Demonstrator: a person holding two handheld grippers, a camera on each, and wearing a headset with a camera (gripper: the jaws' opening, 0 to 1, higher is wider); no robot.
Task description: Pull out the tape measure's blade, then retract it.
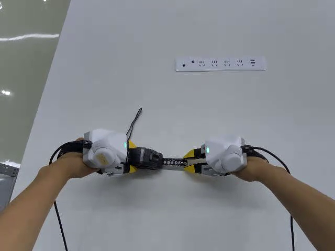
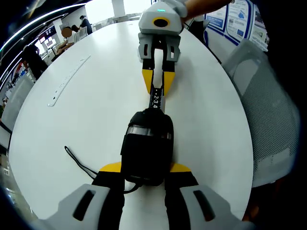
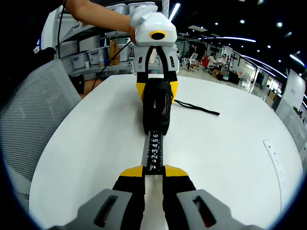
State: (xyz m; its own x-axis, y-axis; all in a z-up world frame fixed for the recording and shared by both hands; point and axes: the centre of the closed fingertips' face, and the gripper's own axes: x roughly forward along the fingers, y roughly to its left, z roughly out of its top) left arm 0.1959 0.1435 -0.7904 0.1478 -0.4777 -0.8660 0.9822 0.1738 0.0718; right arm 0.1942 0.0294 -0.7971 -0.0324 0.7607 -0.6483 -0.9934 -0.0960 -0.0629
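Tape measure (image 1: pixel 148 158) is sitting low over the white worktop (image 1: pixel 157 94), held between my two hands, nearer my left one. It's the black case type. My left hand-held gripper (image 1: pixel 132 158) is clamped on it, one yellow-tipped jaw on each side of the case. You can see that better in the left gripper view, where the case (image 2: pixel 146 148) fills the gap between the jaws of that hand-held gripper (image 2: pixel 145 167).

A short stretch of blade (image 1: pixel 174 162) is out, running straight across to my right hand-held gripper (image 1: pixel 189 162), which is pinched shut on the blade's end. In the right gripper view the blade (image 3: pixel 154 148) reads 2 3 4 5 6 going up from my jaws (image 3: pixel 153 171) to the case (image 3: pixel 157 110), and the left hand-held gripper (image 3: pixel 157 91) is behind it. From the other side the blade (image 2: pixel 156 99) leads up into the right hand-held gripper (image 2: pixel 158 81).

The tape measure's thin black strap (image 1: pixel 135 119) trails off over the worktop behind the case, lying loose (image 3: pixel 196 108). A white power strip (image 1: pixel 220 64) lies flat further back, well apart from everything. There's a grey mesh chair (image 2: pixel 268 105) at the worktop's edge.
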